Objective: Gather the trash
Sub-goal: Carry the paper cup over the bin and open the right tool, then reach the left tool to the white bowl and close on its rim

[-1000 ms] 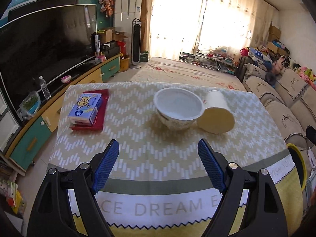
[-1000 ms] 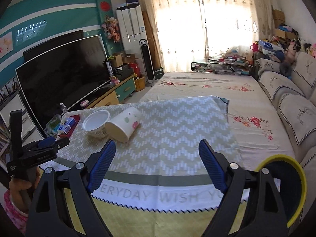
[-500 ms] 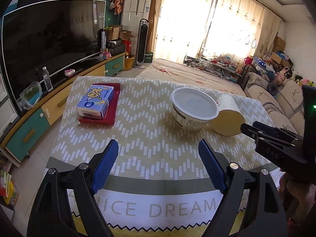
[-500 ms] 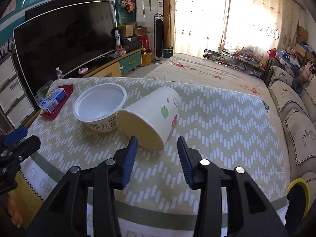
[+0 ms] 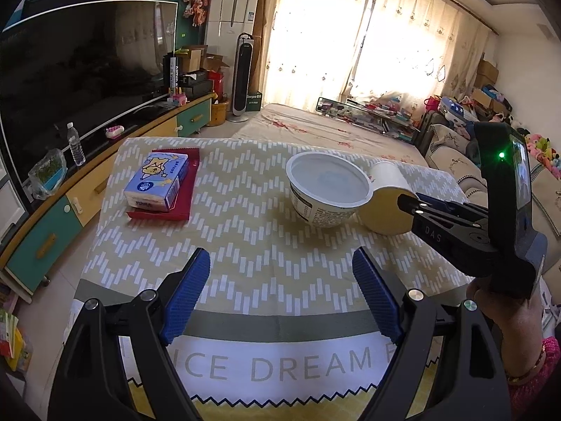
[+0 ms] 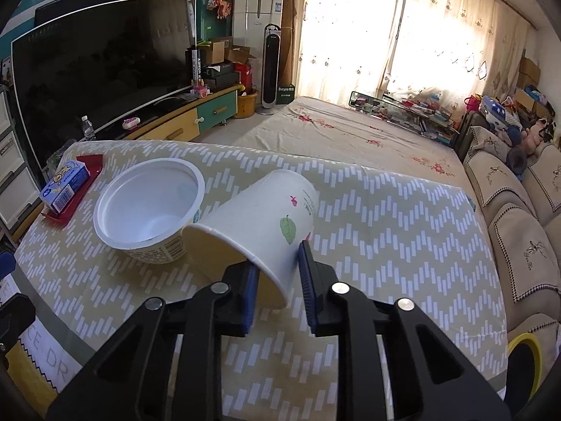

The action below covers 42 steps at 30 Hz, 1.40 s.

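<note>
A white paper cup (image 6: 266, 217) with a leaf print lies on its side on the zigzag tablecloth (image 6: 385, 245), mouth toward me, leaning against a white plastic bowl (image 6: 147, 210). My right gripper (image 6: 277, 259) is closing over the cup's near rim, one pad inside the mouth and the other along the outer wall, with a gap still showing on the inner side. In the left wrist view the right gripper (image 5: 403, 200) reaches the cup (image 5: 385, 182) beside the bowl (image 5: 326, 182). My left gripper (image 5: 280, 259) hangs open above the table's near edge, holding nothing.
A blue tissue pack (image 5: 157, 179) rests on a red tray (image 5: 182, 207) at the table's left. A yellow-rimmed bin (image 6: 526, 347) stands low at the right, beside the sofa (image 6: 508, 210). A TV cabinet (image 5: 52, 217) runs along the left.
My right gripper has swung in from the right and down to the fallen cup, and its jaws have narrowed around the rim. The left gripper has stayed open and nearly still.
</note>
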Each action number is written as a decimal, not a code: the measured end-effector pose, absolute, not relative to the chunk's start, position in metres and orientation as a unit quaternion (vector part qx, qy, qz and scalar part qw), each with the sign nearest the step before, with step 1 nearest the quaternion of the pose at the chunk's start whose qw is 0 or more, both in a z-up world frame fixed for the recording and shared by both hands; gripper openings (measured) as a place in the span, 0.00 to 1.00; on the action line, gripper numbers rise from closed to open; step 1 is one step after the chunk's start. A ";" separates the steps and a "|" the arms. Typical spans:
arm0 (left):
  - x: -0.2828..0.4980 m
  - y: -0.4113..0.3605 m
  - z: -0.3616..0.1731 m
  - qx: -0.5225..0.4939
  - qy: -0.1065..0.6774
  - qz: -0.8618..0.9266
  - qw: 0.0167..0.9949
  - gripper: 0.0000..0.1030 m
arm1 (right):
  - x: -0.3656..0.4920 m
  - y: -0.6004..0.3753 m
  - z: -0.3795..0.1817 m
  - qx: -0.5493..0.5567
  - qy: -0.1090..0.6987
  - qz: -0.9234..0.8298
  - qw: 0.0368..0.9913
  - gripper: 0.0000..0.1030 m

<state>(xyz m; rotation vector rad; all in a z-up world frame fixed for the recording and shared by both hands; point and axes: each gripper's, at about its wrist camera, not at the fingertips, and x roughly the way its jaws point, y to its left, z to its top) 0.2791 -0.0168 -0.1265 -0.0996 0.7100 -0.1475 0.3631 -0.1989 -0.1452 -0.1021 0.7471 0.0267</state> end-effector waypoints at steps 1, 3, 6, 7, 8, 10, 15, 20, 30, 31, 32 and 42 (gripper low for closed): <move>0.279 -0.017 -0.127 -0.048 0.347 -0.072 0.934 0.80 | 0.364 -0.200 -0.144 -0.050 0.365 0.011 0.929 0.09; 0.278 -0.019 -0.127 -0.047 0.348 -0.075 0.934 0.80 | 0.364 -0.205 -0.141 -0.045 0.364 0.009 0.930 0.03; 0.278 -0.020 -0.127 -0.045 0.347 -0.076 0.934 0.80 | 0.359 -0.214 -0.133 -0.033 0.364 0.011 0.931 0.03; 0.278 -0.020 -0.128 -0.045 0.348 -0.077 0.933 0.80 | 0.355 -0.217 -0.130 -0.028 0.363 0.012 0.931 0.02; 0.278 -0.020 -0.127 -0.044 0.348 -0.077 0.933 0.80 | 0.351 -0.221 -0.127 -0.023 0.362 0.014 0.932 0.02; 0.277 -0.021 -0.128 -0.044 0.348 -0.077 0.933 0.80 | 0.340 -0.230 -0.119 -0.010 0.361 0.019 0.932 0.03; 0.276 -0.023 -0.128 -0.040 0.348 -0.079 0.933 0.80 | 0.297 -0.263 -0.099 0.024 0.359 0.040 0.932 0.03; 0.275 -0.027 -0.129 -0.034 0.350 -0.083 0.933 0.80 | 0.239 -0.318 -0.084 0.057 0.349 0.026 0.935 0.03; 0.275 -0.033 -0.130 -0.024 0.349 -0.084 0.933 0.80 | 0.156 -0.485 -0.126 0.112 0.396 -0.162 0.897 0.03; 0.275 -0.033 -0.131 -0.023 0.351 -0.085 0.932 0.80 | 0.151 -0.498 -0.132 0.117 0.405 -0.177 0.890 0.03; 0.276 -0.033 -0.131 -0.023 0.353 -0.085 0.932 0.80 | 0.147 -0.511 -0.138 0.122 0.411 -0.190 0.883 0.03; 0.278 -0.039 -0.136 -0.014 0.360 -0.090 0.928 0.80 | 0.144 -0.547 -0.157 0.132 0.413 -0.268 0.860 0.32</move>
